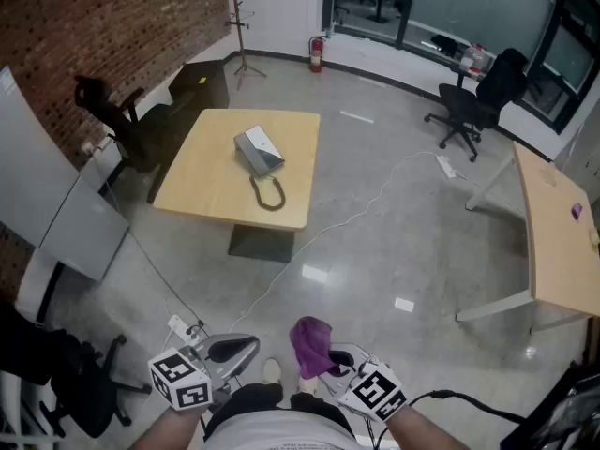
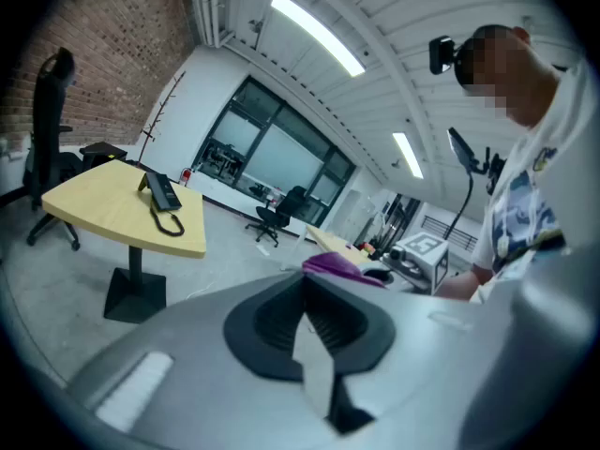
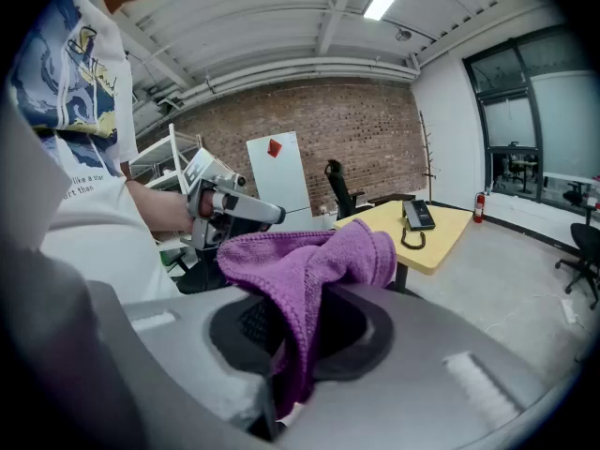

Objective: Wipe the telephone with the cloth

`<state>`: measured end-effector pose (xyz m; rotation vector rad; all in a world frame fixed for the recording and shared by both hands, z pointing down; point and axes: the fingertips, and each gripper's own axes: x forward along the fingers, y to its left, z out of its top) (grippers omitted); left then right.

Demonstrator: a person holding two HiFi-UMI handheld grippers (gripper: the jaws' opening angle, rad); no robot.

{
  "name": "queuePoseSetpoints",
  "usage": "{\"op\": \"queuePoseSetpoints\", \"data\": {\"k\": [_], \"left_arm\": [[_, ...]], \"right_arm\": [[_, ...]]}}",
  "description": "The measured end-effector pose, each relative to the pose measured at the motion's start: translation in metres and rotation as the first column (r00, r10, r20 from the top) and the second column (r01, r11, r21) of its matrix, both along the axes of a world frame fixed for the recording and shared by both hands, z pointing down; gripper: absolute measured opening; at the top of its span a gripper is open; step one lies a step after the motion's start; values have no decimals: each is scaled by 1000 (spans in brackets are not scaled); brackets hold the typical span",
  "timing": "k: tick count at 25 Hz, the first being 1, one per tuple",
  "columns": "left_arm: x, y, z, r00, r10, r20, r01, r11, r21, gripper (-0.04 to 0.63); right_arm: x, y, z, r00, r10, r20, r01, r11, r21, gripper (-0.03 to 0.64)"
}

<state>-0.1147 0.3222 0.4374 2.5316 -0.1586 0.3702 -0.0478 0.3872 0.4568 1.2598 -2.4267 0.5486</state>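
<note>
Right tool [image 3: 282,382] tips behind purple cloth [image 3: 309,261]

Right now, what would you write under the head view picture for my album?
The right hand-held gripper grips a purple cloth, far from the telephone on the wooden table.
</note>
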Motion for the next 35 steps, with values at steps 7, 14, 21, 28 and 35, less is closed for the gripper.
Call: {"op": "queuePoseSetpoints", "data": {"k": [7, 14, 21, 28, 35], "left_arm": [[-10, -20, 0, 999, 22, -28, -22, 1000, 16, 5], [-39, -50, -5, 997, 22, -73, -20, 999, 31, 5], [-66, -68, 6, 996, 25, -85, -26, 1000, -11, 5], [-61, -91, 18, 996, 25, -82, -29, 998, -54, 5], [-19, -139, 21, 997, 1, -72, -6, 998, -68, 5]], "right_arm": [[-7, -22, -6, 999, 20, -43, -20, 1000, 4, 43], [-40, -54, -15, 998, 25, -51, -24, 1000, 17, 43], [-62, -72, -14, 997, 40, -72, -41, 999, -7, 43], [-57, -92, -14, 996, 56, -72, -59, 998, -29, 43], [-19, -144, -8, 998, 29, -55, -30, 999, -26, 43]]}}
